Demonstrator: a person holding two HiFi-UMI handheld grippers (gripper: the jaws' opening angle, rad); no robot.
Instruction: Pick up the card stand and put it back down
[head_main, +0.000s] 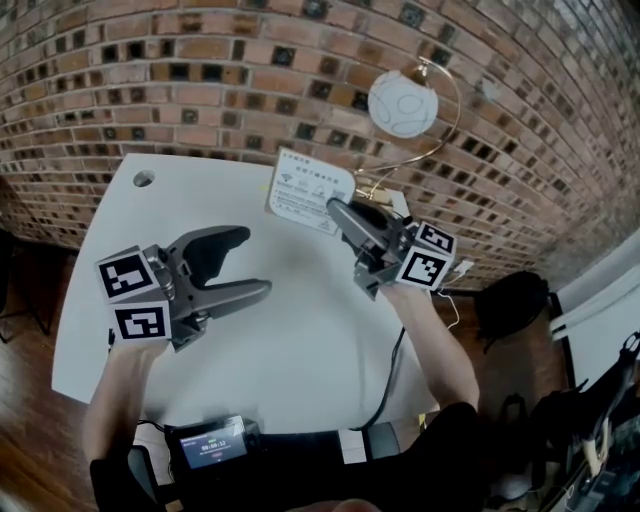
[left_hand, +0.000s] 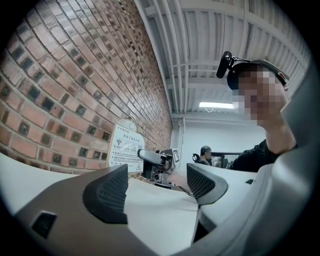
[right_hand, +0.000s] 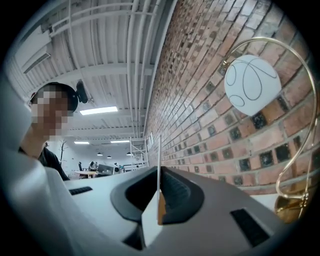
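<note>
White table (head_main: 300, 340) by brick wall (head_main: 200, 80): right gripper (head_main: 338, 210) clamped on card stand (head_main: 310, 190); left gripper (head_main: 255, 263) wide, empty.

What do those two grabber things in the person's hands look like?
Both are dark grey plastic. The left gripper has two curved jaws like a crab claw, with dotted black pads inside. The right gripper is built the same. Each carries a white cube printed with black square patterns. The forearms are bare, with no sleeves.

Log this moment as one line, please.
right tongs: shut on card stand | left tongs: open, empty
</note>
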